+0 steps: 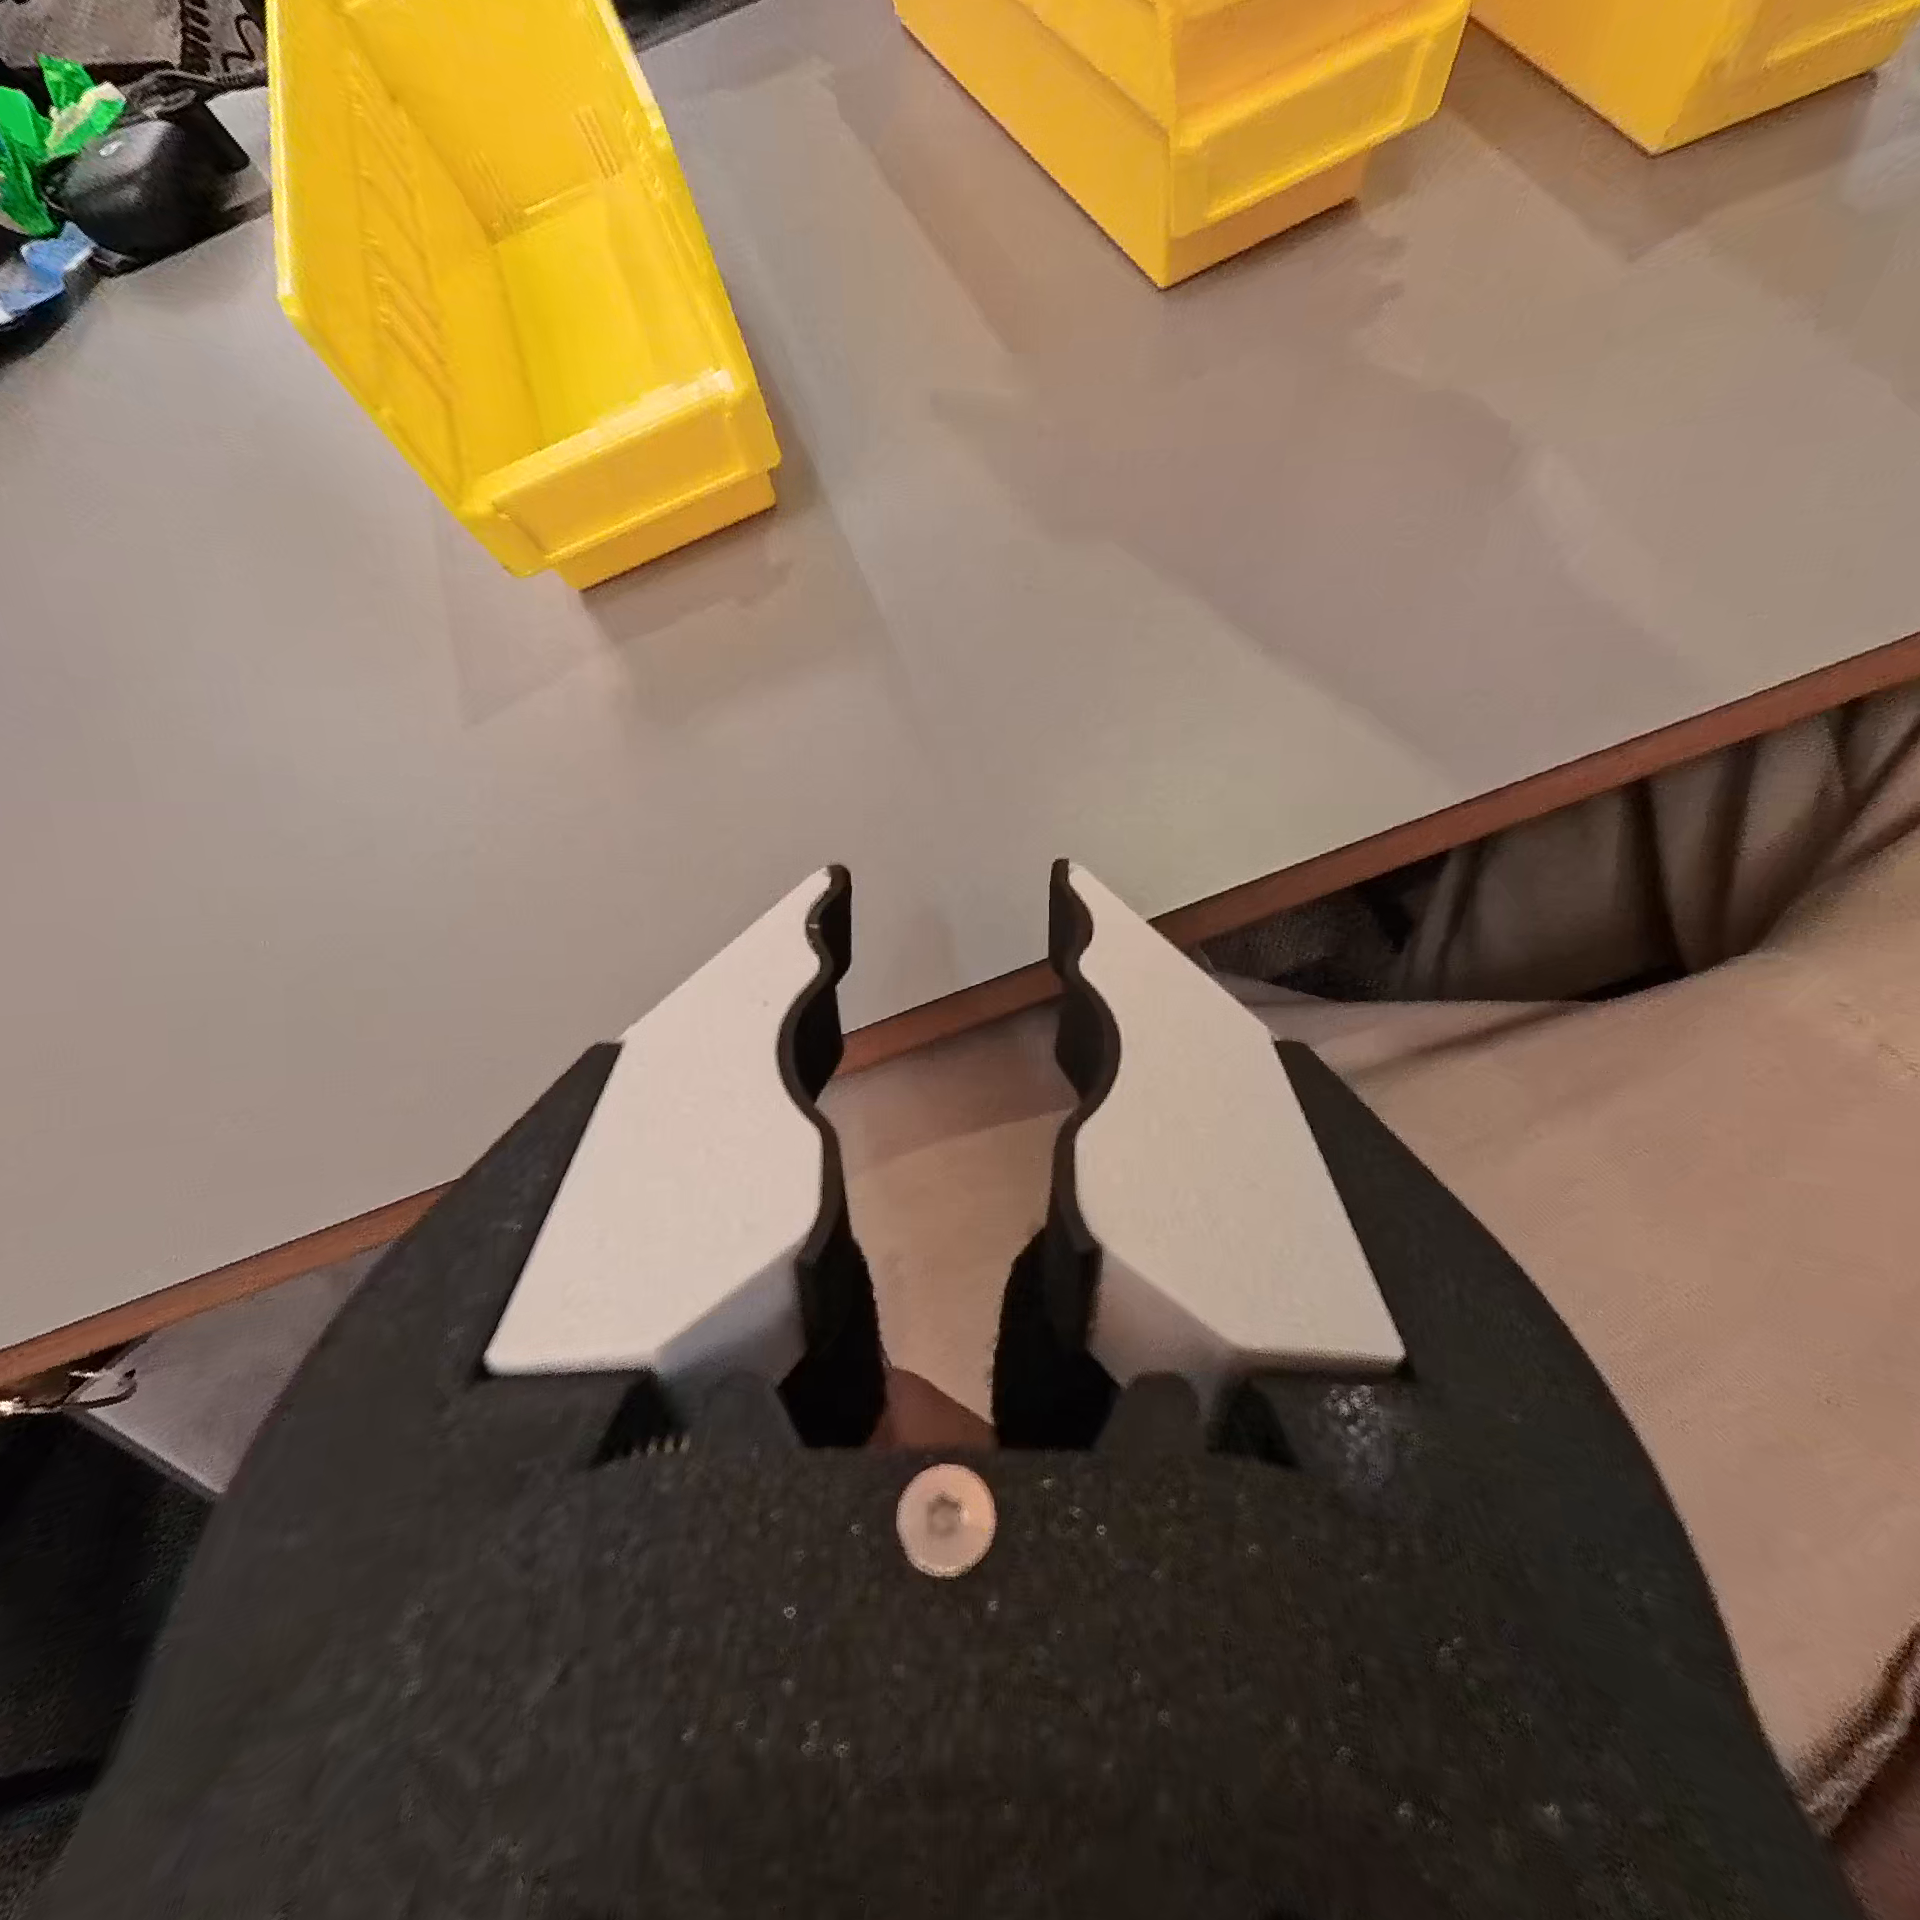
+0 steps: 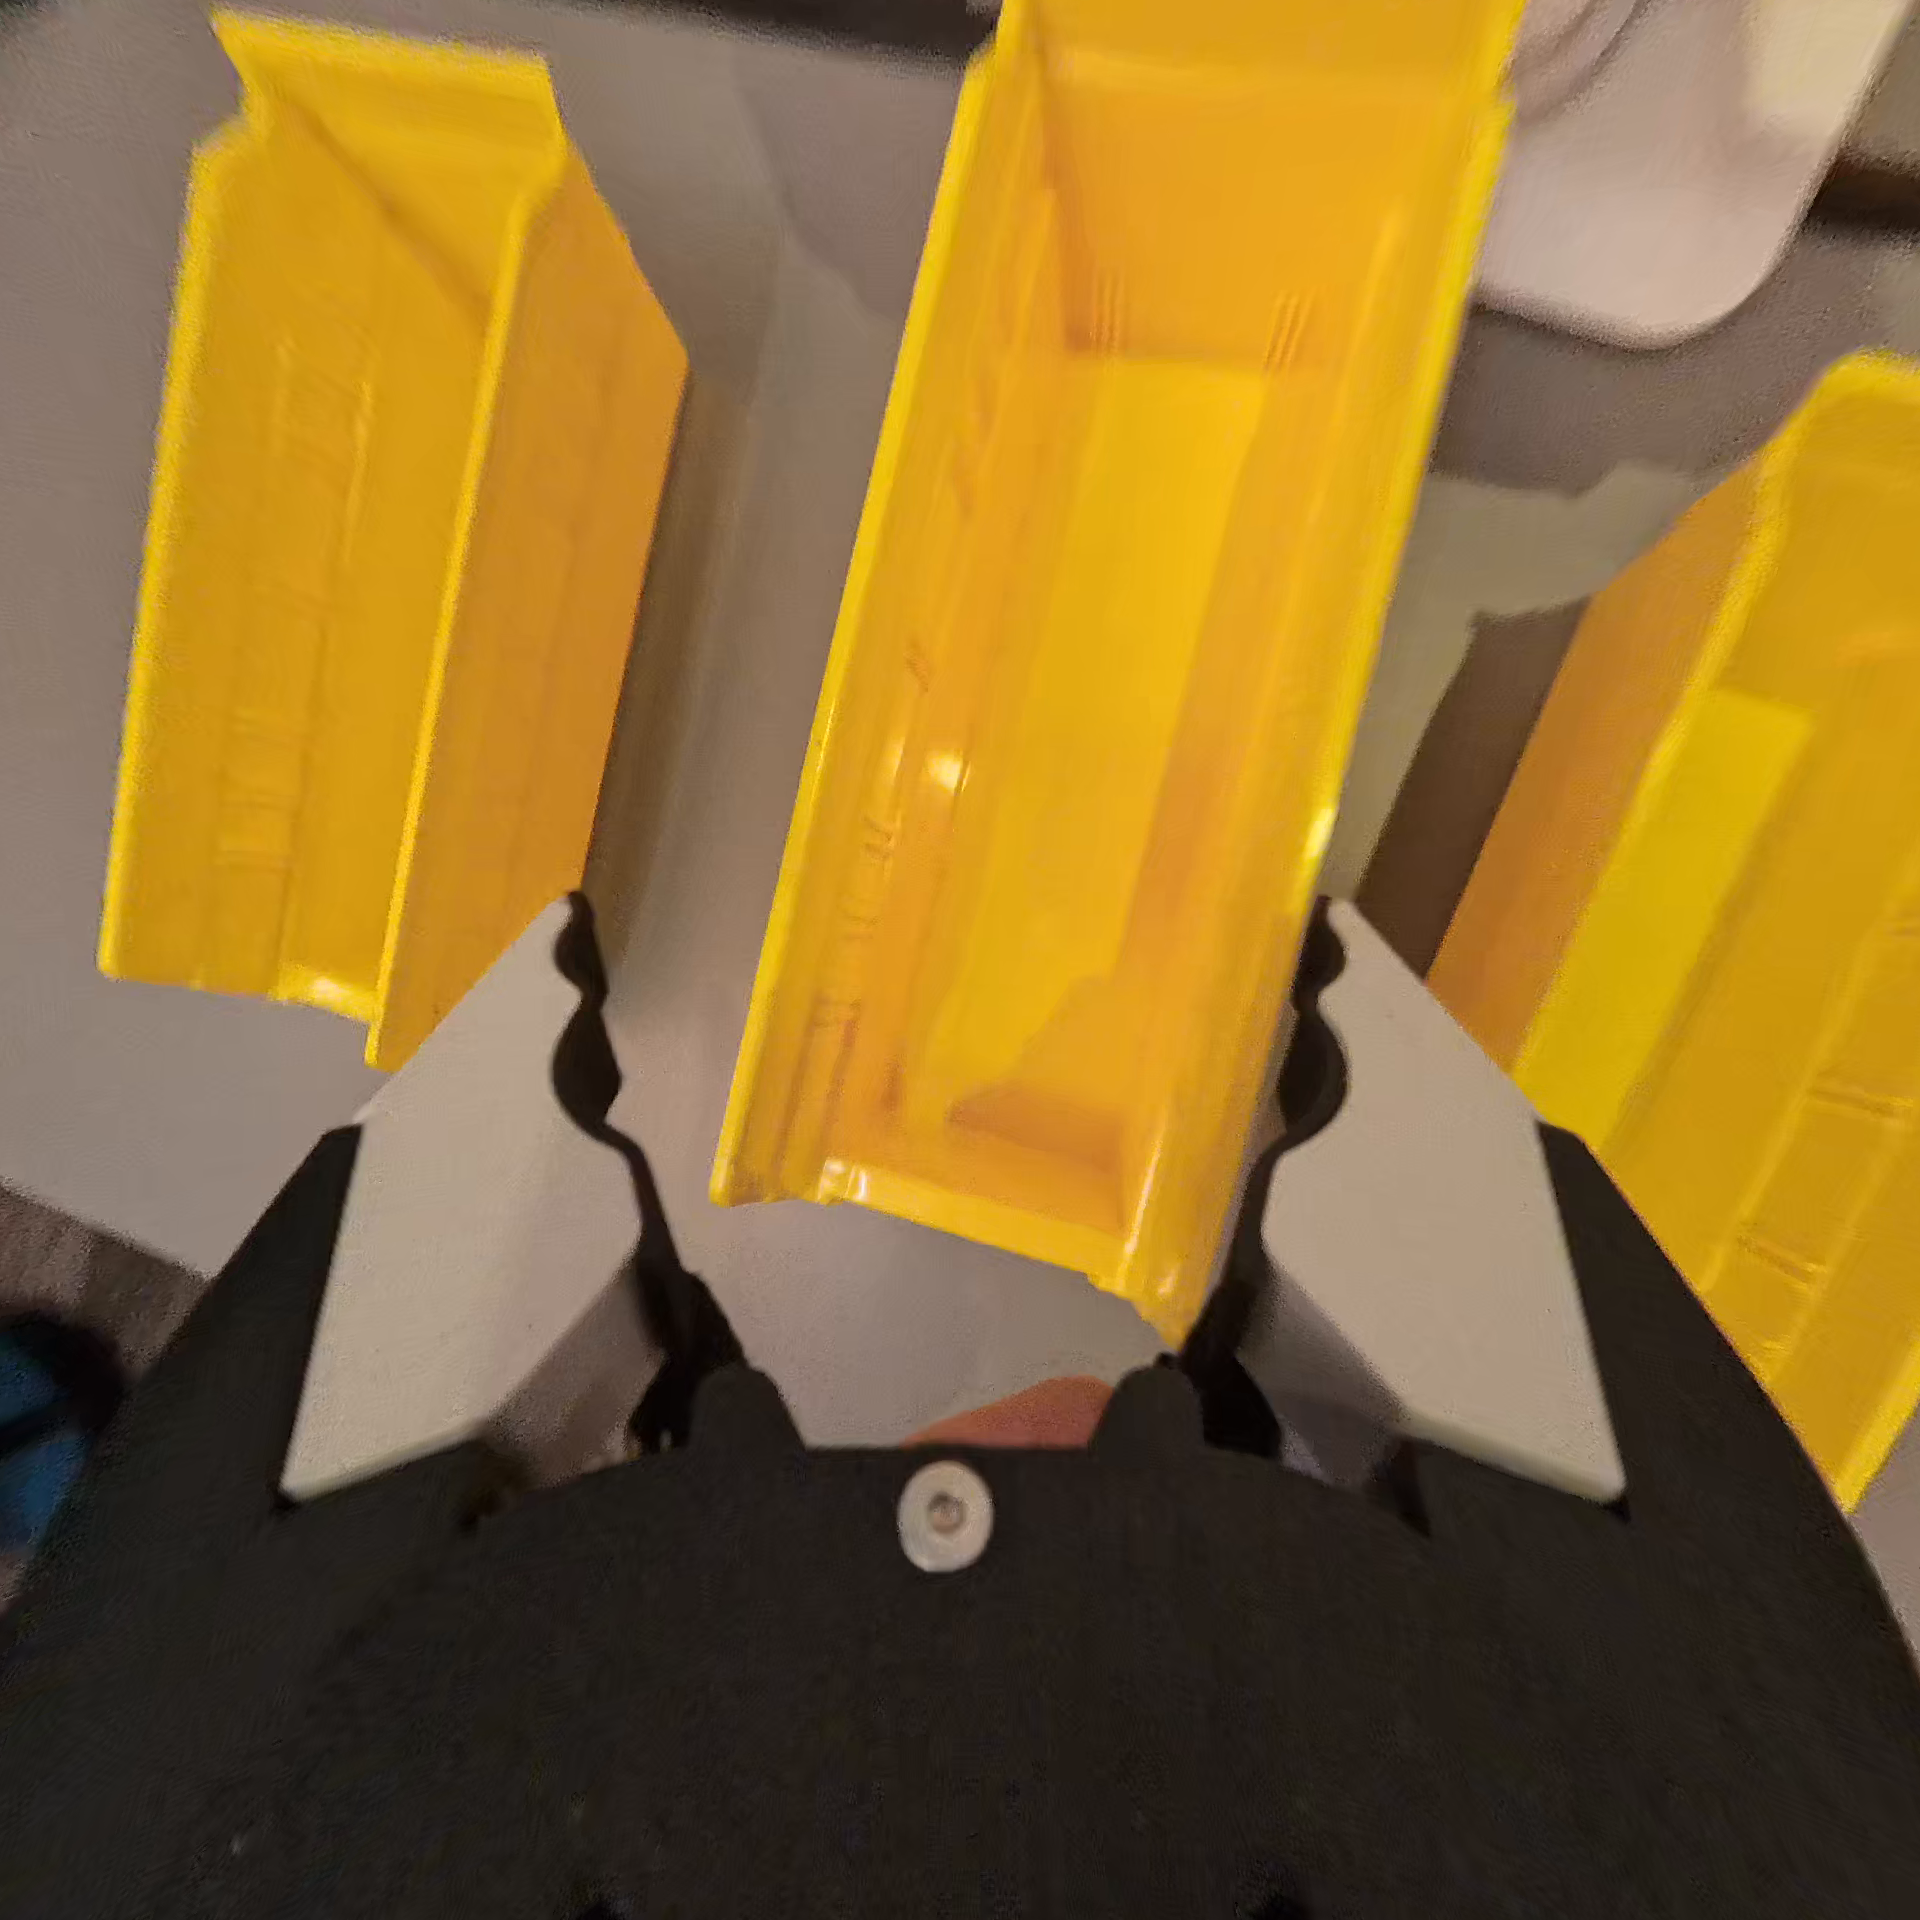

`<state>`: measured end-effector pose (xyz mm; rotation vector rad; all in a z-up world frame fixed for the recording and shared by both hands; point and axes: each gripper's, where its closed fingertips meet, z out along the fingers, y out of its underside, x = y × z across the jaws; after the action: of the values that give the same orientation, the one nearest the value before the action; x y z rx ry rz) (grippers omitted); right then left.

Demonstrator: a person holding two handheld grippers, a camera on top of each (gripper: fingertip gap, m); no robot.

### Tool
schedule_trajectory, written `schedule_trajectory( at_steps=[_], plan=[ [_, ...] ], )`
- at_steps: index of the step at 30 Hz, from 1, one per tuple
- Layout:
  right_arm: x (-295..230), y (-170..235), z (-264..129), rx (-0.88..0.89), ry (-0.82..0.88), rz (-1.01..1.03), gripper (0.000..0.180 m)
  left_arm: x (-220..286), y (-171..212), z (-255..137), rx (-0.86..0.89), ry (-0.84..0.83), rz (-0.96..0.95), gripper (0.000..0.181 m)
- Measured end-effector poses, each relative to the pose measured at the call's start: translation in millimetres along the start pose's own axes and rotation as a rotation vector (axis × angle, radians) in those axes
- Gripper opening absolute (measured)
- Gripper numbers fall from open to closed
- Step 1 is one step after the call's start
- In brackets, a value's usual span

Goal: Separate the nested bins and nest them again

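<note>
In the left wrist view a single yellow bin [image 1: 520,312] stands on the grey table [image 1: 935,623] at the far left. A stack of nested yellow bins [image 1: 1195,135] stands at the back, with another yellow bin [image 1: 1714,62] beside it. My left gripper [image 1: 951,894] is open and empty, over the table's near edge. In the right wrist view my right gripper [image 2: 948,920] is wide open. The near end of a yellow bin [image 2: 1091,675] lies between its fingers, close to the right finger [image 2: 1403,1143] and apart from the left one.
Two more yellow bins flank the middle one in the right wrist view, one on the left [image 2: 364,571] and one on the right [image 2: 1683,883]. A white object [image 2: 1662,187] lies behind. Green and black items [image 1: 73,145] sit far left. A person's beige clothing [image 1: 1558,1195] is below the table edge.
</note>
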<state>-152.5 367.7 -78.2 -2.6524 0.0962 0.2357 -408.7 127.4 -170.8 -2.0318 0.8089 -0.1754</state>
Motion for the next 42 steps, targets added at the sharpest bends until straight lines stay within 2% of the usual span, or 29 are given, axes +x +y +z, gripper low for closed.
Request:
schedule_trajectory(
  at_steps=[2, 8, 12, 16, 21, 27, 36, 39, 42],
  plan=[
    [1.8, 4.4, 15.7, -0.118, 0.02, -0.001, 0.146, -1.1, 1.4, 0.3, -0.005, 0.001, -0.001, 0.036],
    [32.4, -18.0, 34.6, -0.197, 0.273, -0.086, 0.141, -0.4, 4.3, 0.6, -0.014, 0.01, -0.005, 0.036],
    [31.0, -19.2, 50.6, -0.254, 0.269, -0.049, 0.122, -0.7, 5.4, 2.8, -0.021, 0.021, -0.016, 0.036],
    [30.2, -19.8, 44.3, -0.25, 0.284, -0.056, 0.098, -3.5, 5.5, 4.6, -0.023, 0.033, -0.047, 0.036],
    [26.1, -13.2, 29.4, -0.18, 0.291, -0.015, 0.09, -1.2, 2.4, 5.3, -0.017, 0.045, -0.055, 0.036],
    [20.5, -18.5, 19.1, -0.106, 0.304, -0.005, 0.09, 3.6, -0.7, -1.2, 0.001, 0.026, -0.011, 0.035],
    [27.6, -37.7, 31.1, 0.009, 0.317, 0.005, 0.089, 0.2, 2.3, 1.3, -0.013, 0.028, -0.026, 0.036],
    [31.4, -26.6, 43.9, -0.057, 0.315, 0.004, 0.092, 0.8, 3.1, 1.7, -0.017, 0.035, -0.032, 0.036],
    [30.9, -24.5, 47.6, -0.107, 0.318, -0.011, 0.104, 2.0, 3.3, 1.2, -0.017, 0.038, -0.027, 0.036]
  ],
)
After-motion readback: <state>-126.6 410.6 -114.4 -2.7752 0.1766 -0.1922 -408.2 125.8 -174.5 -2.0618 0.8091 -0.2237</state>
